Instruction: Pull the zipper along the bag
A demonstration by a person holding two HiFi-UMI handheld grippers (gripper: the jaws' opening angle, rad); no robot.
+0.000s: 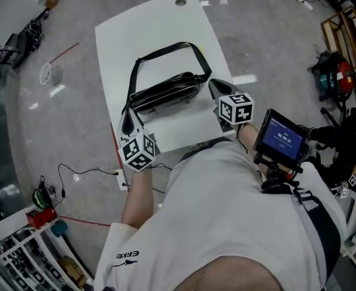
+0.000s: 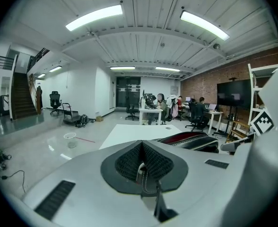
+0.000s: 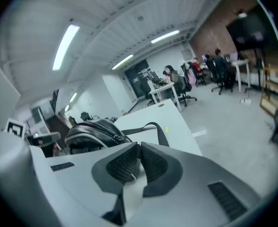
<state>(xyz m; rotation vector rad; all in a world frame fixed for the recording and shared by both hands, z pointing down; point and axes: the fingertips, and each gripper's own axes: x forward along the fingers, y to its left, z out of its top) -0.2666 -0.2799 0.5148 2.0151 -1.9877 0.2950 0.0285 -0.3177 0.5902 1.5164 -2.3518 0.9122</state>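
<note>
The black glossy belt bag (image 1: 166, 93) lies on its side about the middle of the white rectangular table (image 1: 166, 17), and nothing pins it down. Its zipper (image 3: 99, 128) runs along the top edge as a line of pale teeth. No view shows the slider or pull tab clearly enough to place it. The bag's black webbing strap (image 1: 166, 48) arcs loosely over the far side of the table. The left gripper (image 1: 129, 122) sits just beside the bag's left end, close to the table's left edge. The right gripper (image 1: 215, 88) sits just beside the bag's right end. Both have their jaws pressed together with nothing between them, so neither has a hold on anything yet. The main risk, as I judge it, is a pull on the slider while the other end of the bag is unheld. The light, slick bag would then slide across the smooth top instead of the zipper moving, possibly toward the near left edge. A small tab could also slip from the pads under a shallow pinch, and the slack strap could catch a jaw.
</note>
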